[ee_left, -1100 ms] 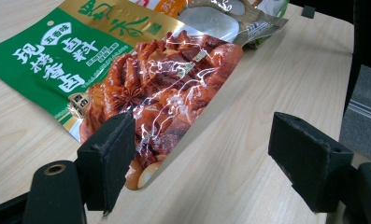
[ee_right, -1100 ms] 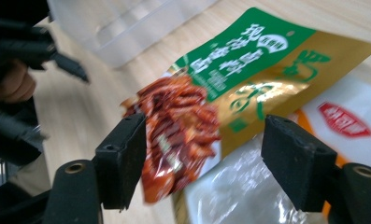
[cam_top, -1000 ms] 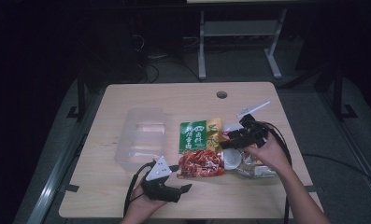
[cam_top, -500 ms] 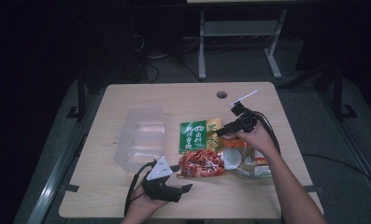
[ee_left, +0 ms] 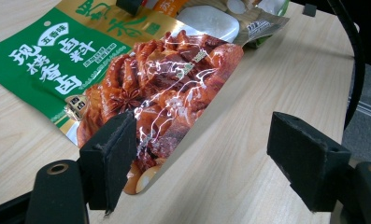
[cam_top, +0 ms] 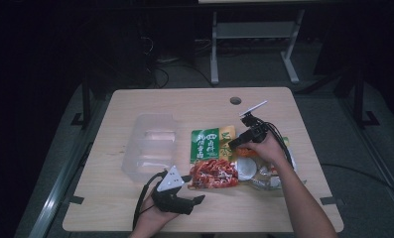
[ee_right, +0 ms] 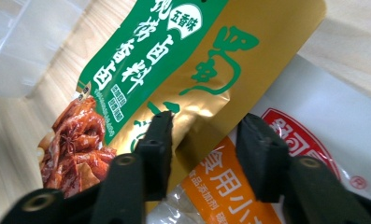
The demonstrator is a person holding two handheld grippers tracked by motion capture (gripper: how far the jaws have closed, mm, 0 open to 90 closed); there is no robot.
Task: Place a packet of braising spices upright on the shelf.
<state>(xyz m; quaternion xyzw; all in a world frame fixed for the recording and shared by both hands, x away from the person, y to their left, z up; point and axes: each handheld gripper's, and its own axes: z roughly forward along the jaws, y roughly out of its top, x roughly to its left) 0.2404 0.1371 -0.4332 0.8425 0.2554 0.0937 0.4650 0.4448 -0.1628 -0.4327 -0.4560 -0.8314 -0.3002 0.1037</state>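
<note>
A see-through plastic box (cam_top: 147,146) sits on the wooden table (cam_top: 135,208). A small round hole (cam_top: 235,100) is far behind the box.

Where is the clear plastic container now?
In the high view, the clear plastic container stands left of centre on the table, just left of the green seasoning packet.

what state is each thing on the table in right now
green and gold packet: flat on table, its gold edge between the right gripper fingers, which have just been closing
red food packet: flat, sealed
left gripper: open, nothing held
clear plastic tub: empty
</note>
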